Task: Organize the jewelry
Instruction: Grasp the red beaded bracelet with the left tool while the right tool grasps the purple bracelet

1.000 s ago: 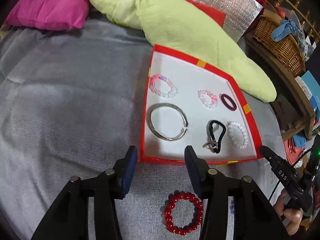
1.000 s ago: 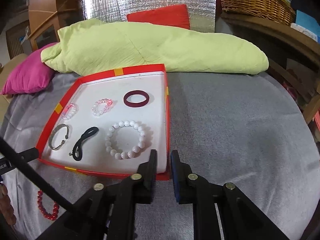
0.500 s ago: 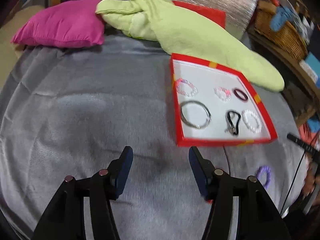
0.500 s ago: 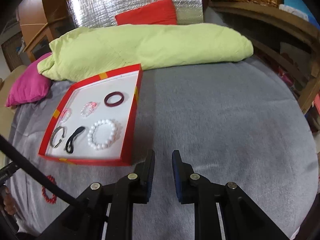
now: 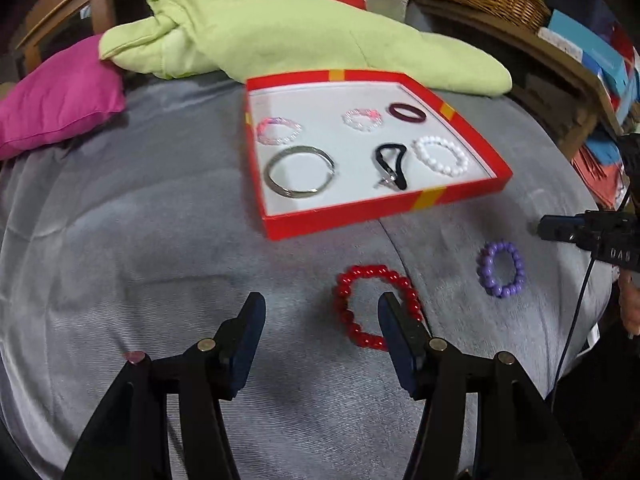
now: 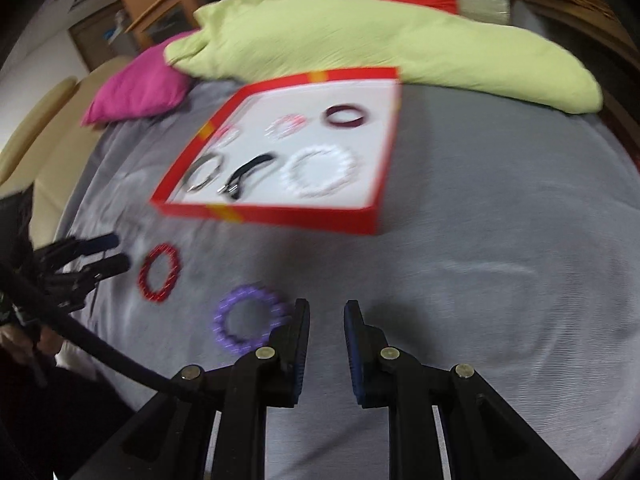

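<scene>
Two bracelets lie loose on the grey bed cover [image 5: 120, 240], outside the red tray [image 5: 344, 210], and by the look of it they are what remains to be put away. The tray, near the green quilt [image 5: 304, 36], already holds six pieces laid apart: a metal bangle [image 5: 301, 172], a white bead bracelet [image 5: 441, 156], a black clasp piece [image 5: 391, 164], a dark red ring band [image 5: 406, 113] and two pale pink bead loops [image 5: 279, 130].

The left hand-held gripper [image 5: 320, 312] is spread wide, empty, with its right finger over the red bead bracelet [image 5: 360, 284]. A good pick would shift so one finger drops inside the loop and one outside, then pinch a single arc of beads; round beads likely roll and slip otherwise.

The right hand-held gripper [image 6: 326, 320] is parted narrowly, empty, just beside the purple bead bracelet [image 6: 248, 324]; that view is blurred. It would need to widen and centre over the near arc. Free floor at the tray's front edge looks best for placement.
</scene>
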